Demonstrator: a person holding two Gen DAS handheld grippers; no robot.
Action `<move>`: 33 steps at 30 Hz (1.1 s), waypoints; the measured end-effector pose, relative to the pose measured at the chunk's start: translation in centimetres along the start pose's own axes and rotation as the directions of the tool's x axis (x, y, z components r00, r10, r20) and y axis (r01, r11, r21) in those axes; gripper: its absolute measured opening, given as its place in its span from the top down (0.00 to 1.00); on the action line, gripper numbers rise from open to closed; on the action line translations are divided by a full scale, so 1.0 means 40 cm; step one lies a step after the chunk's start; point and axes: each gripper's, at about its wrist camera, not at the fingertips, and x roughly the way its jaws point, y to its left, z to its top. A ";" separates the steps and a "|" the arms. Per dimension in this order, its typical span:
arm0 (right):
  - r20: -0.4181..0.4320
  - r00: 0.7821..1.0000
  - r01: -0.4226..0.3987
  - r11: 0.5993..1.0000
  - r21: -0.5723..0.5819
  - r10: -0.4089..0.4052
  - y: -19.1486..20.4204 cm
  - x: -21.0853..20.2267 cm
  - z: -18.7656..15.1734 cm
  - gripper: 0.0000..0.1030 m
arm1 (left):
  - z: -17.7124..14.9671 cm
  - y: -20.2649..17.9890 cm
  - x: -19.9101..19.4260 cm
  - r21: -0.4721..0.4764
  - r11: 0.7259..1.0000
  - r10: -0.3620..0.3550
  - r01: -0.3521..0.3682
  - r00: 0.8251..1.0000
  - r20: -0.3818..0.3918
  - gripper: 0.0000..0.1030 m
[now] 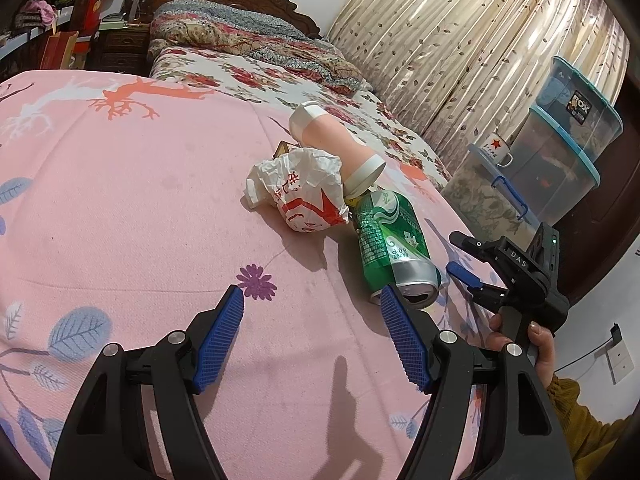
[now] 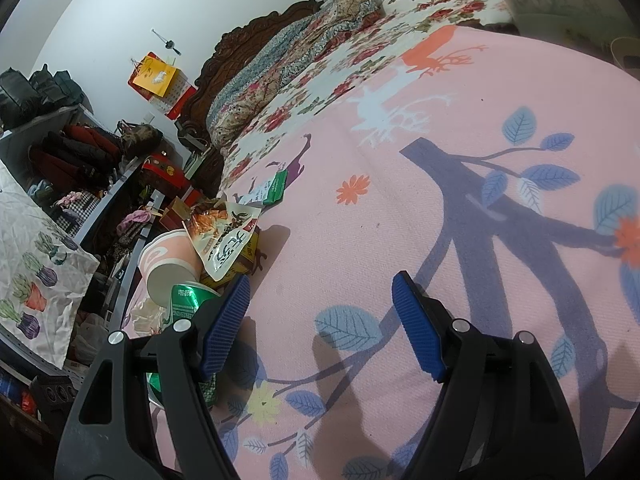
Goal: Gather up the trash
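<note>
Left gripper: jaws spread, empty, above the pink bedspread.
Right gripper: jaws spread, empty, beside the can.
Green can: lay dented on the bedspread, just beyond the left gripper's right finger.
Crumpled bag: touched the can's far end.
Pink cup: lay tipped behind the bag.

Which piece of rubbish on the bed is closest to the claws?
The green can, lying on its side; the crumpled bag and pink cup sit farther back.

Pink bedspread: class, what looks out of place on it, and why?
Trash on a bed: a dented green can lies on its side, beside a crumpled wrapper and a tipped paper cup, clustered near the pink bedspread edge.
</note>
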 end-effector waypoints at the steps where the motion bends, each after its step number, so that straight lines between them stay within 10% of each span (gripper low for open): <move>1: 0.000 1.000 0.000 1.000 0.000 0.000 0.000 0.000 0.000 0.28 | 0.000 0.001 0.000 0.000 1.000 0.000 0.000 1.000 -0.001 0.35; 33: -0.004 1.000 -0.005 1.000 -0.004 0.005 0.001 0.003 -0.001 0.28 | -0.003 -0.003 0.003 -0.002 1.000 0.006 -0.006 1.000 -0.003 0.35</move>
